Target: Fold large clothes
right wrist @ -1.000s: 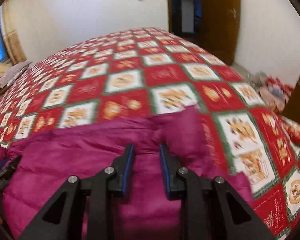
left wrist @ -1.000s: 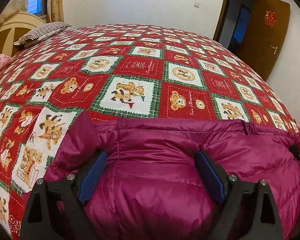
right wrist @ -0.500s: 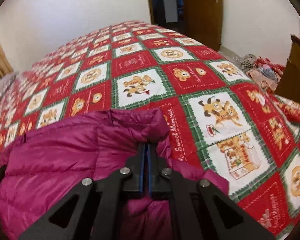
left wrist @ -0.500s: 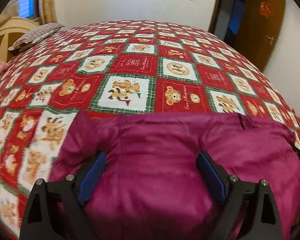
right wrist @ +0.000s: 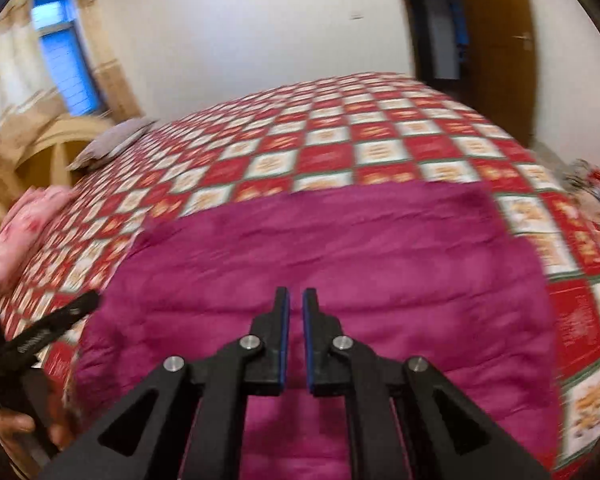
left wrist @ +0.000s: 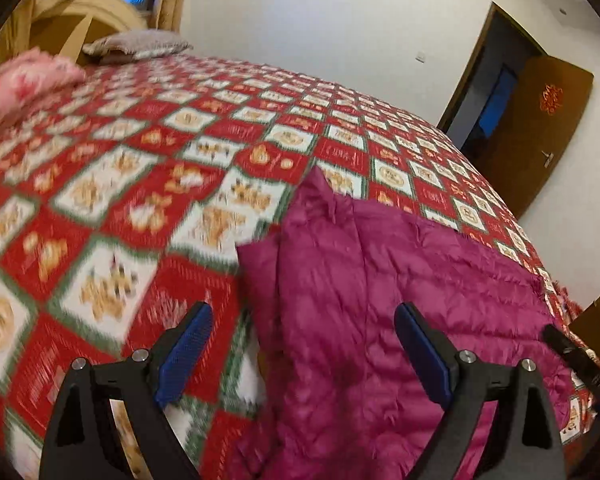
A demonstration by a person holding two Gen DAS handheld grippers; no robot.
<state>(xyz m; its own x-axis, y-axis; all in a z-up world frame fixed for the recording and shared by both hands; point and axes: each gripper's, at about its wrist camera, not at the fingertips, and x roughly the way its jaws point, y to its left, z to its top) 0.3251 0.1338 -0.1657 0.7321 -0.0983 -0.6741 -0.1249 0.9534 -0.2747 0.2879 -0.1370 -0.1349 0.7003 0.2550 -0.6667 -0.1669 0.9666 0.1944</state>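
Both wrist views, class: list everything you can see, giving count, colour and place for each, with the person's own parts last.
puffer jacket: one, magenta, spread on the near part of the bed.
bedspread: one, red, white and green check, covering the bed.
pillow: one, grey, at the headboard.
pink bedding: one bundle, far left edge of the bed.
headboard: one, tan wood, behind the pillow.
door: one, brown, standing open at right.
left gripper: one, black, blue pads, fingers wide apart above the jacket's edge.
right gripper: one, black, fingers nearly together, nothing between them.
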